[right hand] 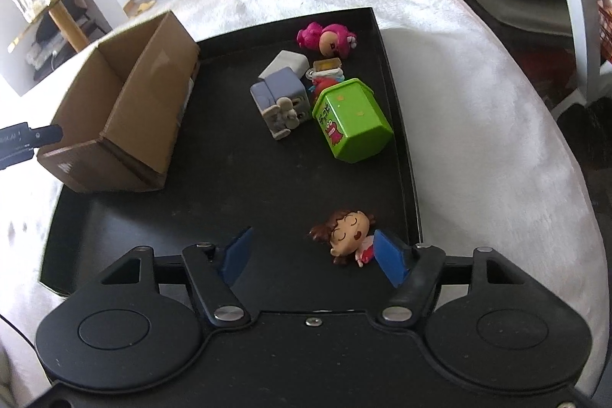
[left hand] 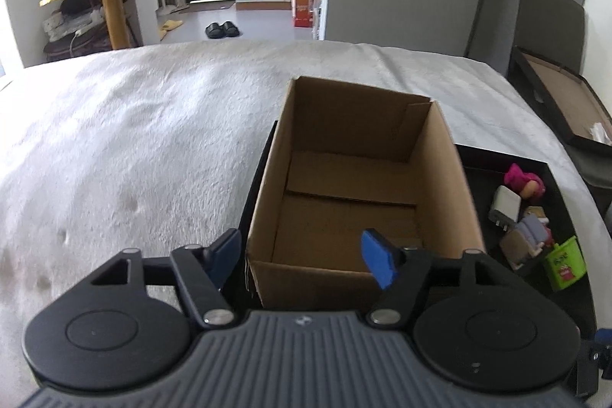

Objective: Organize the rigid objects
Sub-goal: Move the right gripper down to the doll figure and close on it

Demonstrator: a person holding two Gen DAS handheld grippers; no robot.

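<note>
An open cardboard box [left hand: 355, 186] stands on the left of a black tray [right hand: 214, 178] on a bed. The left hand-held gripper [left hand: 302, 257] hangs wide apart over its near edge. The right hand-held gripper [right hand: 311, 257], also wide, has a brown-haired figurine [right hand: 346, 232] touching its right finger. A green toy bin [right hand: 350, 119] lies farther back.

The left wrist camera sits low and close behind the cardboard box [left hand: 359, 178], facing the doorway. The right looks steeply down onto the black tray [right hand: 237, 186]; both share box and tray.
</note>
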